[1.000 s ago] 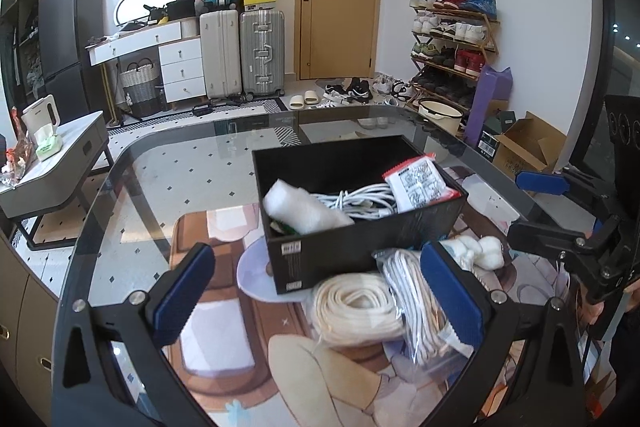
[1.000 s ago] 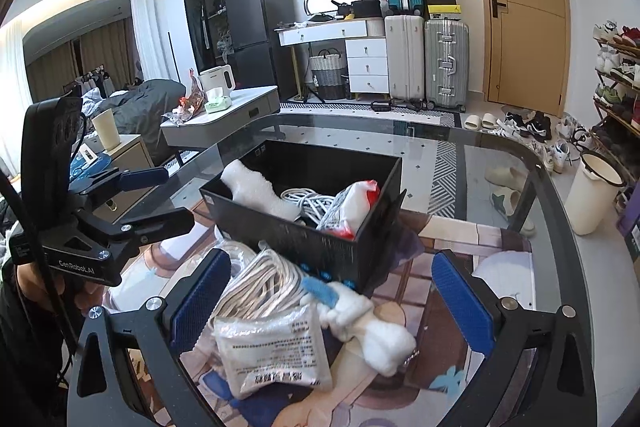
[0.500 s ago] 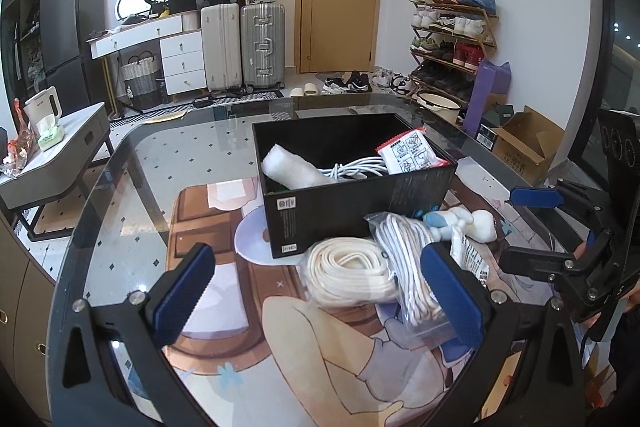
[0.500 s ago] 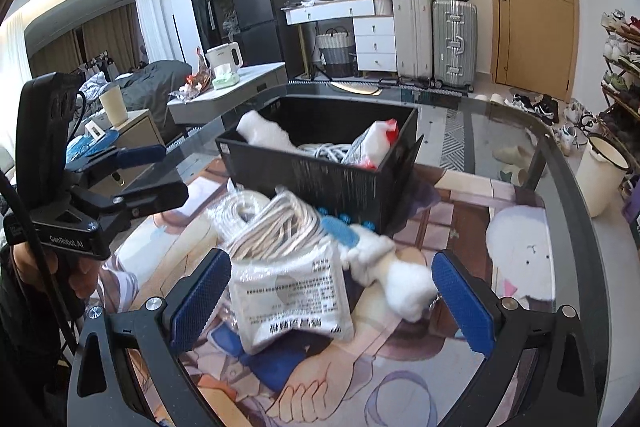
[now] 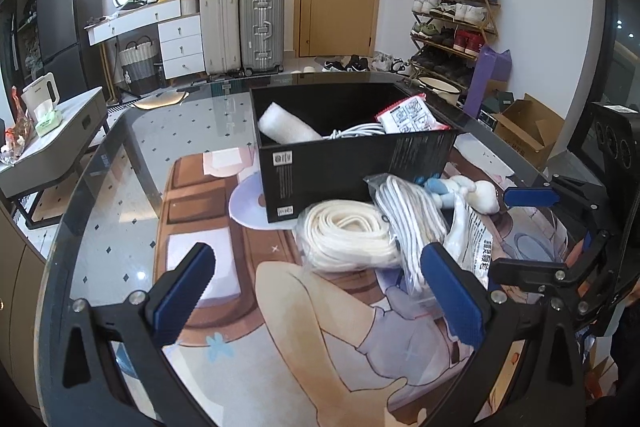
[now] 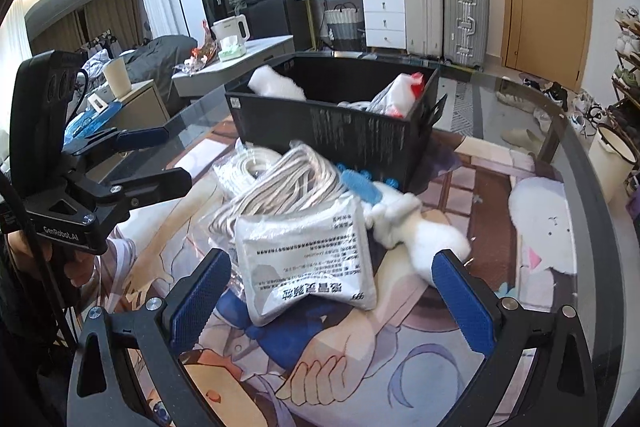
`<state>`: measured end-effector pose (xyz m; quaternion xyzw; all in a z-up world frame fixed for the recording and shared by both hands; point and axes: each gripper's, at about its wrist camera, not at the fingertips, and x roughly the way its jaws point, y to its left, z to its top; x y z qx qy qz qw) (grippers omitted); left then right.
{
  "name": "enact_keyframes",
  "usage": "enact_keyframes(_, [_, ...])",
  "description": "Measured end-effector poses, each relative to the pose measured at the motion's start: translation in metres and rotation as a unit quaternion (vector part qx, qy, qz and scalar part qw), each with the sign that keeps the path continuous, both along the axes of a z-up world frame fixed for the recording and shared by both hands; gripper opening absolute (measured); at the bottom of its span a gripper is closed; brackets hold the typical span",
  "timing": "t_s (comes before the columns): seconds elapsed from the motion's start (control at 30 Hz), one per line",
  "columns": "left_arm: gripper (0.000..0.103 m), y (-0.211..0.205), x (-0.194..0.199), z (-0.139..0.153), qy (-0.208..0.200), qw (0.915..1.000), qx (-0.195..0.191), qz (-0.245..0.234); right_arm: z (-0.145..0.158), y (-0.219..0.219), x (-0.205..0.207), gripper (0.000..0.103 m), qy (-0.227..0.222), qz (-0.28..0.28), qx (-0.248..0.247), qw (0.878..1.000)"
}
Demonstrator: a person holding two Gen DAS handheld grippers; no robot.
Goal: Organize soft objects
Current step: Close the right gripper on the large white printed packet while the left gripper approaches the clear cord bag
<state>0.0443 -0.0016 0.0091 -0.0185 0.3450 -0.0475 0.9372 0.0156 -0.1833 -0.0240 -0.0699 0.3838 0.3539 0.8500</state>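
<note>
On the glass surface (image 5: 120, 211), over a printed mat (image 5: 304, 311), sat a black box (image 5: 352, 167), open at the top. Inside the box: a white foam roll (image 5: 288, 127) at its left end, a bundle of white cables (image 5: 356, 131) in the middle, a red-and-white packet (image 5: 412, 115) leaning at the right end. Same box in right wrist view (image 6: 336, 135), foam roll (image 6: 276, 83) and packet (image 6: 400, 95) poking above the rim.

Loose soft items lay piled just in front of the box, outside it: a coil of cream rope (image 5: 344, 239), a clear bag of white cord (image 5: 412, 223) touching the coil, a white printed pouch (image 6: 308, 259) on top of the cord bag, and a white plush toy (image 6: 420, 231) with blue parts next to the pouch, near the box's corner.

Left gripper (image 5: 320, 295) had its blue-padded fingers (image 5: 182, 293) spread wide, holding nothing, above the mat in front of the pile. Right gripper (image 6: 332, 299) also spread wide and empty, fingers (image 6: 464, 301) flanking the pouch and plush without touching them. Each gripper showed in the other's view, off to the side of the pile.
</note>
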Motion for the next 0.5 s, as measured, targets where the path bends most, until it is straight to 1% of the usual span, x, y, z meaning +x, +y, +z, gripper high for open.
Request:
enact_keyframes(0.27, [0.103, 0.001, 0.000, -0.006, 0.010, 0.9999, 0.001, -0.002, -0.012, 0.012, 0.002, 0.102, 0.025, 0.014, -0.020, 0.999])
enact_keyframes(0.37, [0.103, 0.001, 0.000, -0.006, 0.010, 0.9999, 0.002, 0.000, -0.014, 0.017, 0.002, 0.102, 0.028, 0.021, -0.025, 0.999])
enact_keyframes(0.5, [0.103, 0.002, 0.000, -0.006, 0.010, 0.9999, 0.001, 0.000, -0.017, 0.027, 0.003, 0.102, 0.026, 0.026, -0.043, 0.998])
